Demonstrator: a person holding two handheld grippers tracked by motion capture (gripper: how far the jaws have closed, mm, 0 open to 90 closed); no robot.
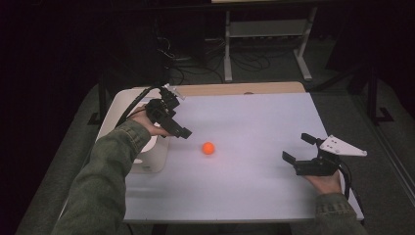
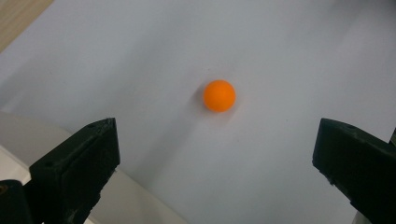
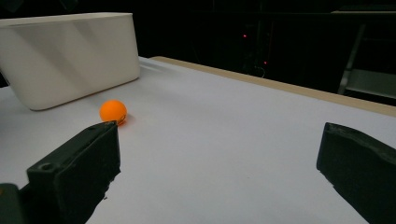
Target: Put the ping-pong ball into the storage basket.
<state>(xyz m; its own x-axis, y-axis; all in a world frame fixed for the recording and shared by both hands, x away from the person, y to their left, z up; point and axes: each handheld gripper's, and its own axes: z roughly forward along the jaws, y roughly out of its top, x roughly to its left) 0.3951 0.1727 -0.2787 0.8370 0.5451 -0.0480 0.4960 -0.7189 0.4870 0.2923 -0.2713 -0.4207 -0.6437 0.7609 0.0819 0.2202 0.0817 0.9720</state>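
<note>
A small orange ball (image 1: 209, 148) lies alone on the white table top (image 1: 244, 196), left of centre. My left gripper (image 1: 176, 120) hangs above the near corner of a white bin (image 1: 152, 159) at the table's left, jaws wide open and empty. In the left gripper view the ball (image 2: 219, 95) sits ahead, between the open left gripper (image 2: 215, 144) jaws but beyond their tips. My right gripper (image 1: 295, 146) rests low near the right edge, open and empty, pointing left toward the ball. In the right gripper view the ball (image 3: 113, 112) shows just past the left jaw of the right gripper (image 3: 219, 149).
The white bin (image 3: 70, 56) stands behind the ball, with its rim (image 2: 28, 135) under my left gripper. A wooden strip (image 1: 235, 89) runs along the table's far edge. Beyond it are a metal frame (image 1: 266, 44) and cables on a dark floor.
</note>
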